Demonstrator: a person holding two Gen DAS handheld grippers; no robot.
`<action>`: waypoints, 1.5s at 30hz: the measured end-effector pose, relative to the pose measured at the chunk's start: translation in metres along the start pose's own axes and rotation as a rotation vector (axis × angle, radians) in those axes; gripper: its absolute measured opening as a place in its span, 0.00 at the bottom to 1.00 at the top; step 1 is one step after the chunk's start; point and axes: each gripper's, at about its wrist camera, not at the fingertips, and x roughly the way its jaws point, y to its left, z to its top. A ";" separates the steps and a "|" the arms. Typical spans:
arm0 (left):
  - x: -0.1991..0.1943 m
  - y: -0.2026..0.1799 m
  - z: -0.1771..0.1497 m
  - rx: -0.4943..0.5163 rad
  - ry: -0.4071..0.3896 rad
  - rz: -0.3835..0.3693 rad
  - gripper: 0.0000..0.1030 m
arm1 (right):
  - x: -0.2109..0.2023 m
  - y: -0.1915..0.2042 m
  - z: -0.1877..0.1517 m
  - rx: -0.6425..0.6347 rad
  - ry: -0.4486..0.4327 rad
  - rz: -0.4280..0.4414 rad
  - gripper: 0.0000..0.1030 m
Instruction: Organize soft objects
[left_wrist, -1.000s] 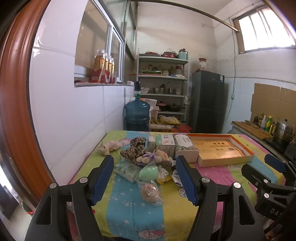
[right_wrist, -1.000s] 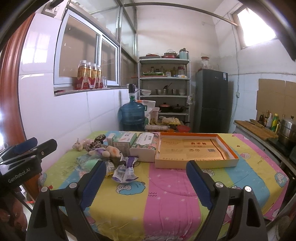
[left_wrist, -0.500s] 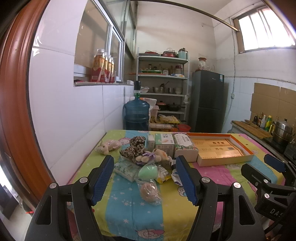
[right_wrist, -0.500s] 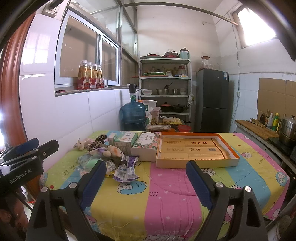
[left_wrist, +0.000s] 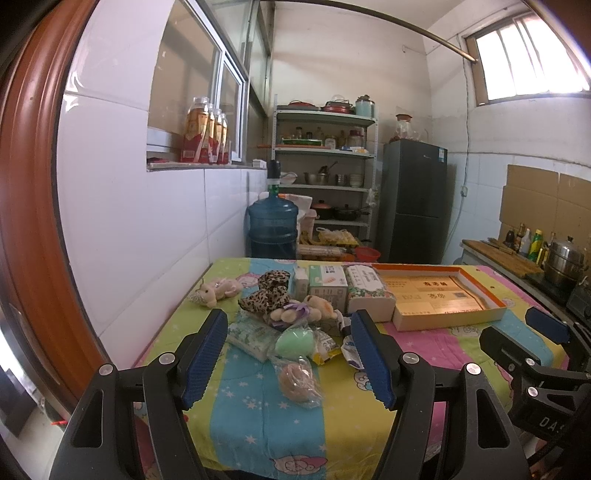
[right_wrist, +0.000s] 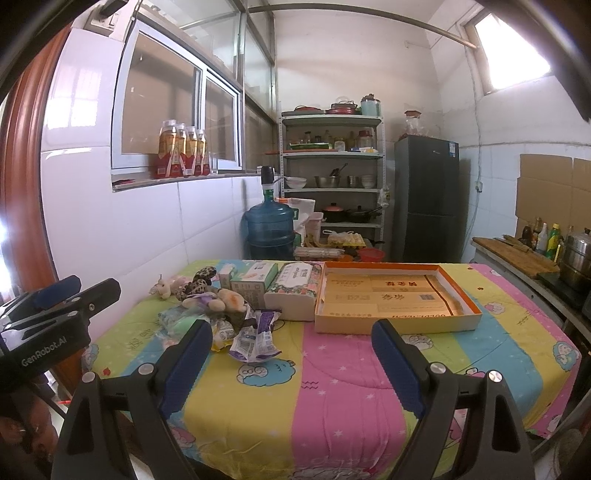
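While both grippers, left gripper (left_wrist: 291, 352) and right gripper (right_wrist: 291, 363), gape wide, striped tablecloth (right_wrist: 332, 387) carries toys; tiled kitchen behind.

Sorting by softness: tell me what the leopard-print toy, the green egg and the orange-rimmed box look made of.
Leopard-print toy: plush fabric, fuzzy and slumped. Green egg: matte, smooth, possibly foam or soft plastic; unclear. Orange-rimmed box: stiff printed cardboard, with straight thin walls.

Bare tablecloth (right_wrist: 332, 376) at the near edge, soft-toy heap (left_wrist: 291, 314) (left side), shallow box (right_wrist: 395, 299) behind
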 end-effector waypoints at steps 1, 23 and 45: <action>0.000 0.000 0.000 0.000 0.000 0.000 0.69 | 0.000 0.001 0.000 0.001 0.002 0.002 0.86; 0.009 0.008 -0.011 -0.027 0.029 0.004 0.69 | 0.020 0.000 -0.013 0.011 0.060 0.059 0.86; 0.091 0.033 -0.059 -0.111 0.183 -0.107 0.69 | 0.075 0.008 -0.045 0.016 0.144 0.136 0.86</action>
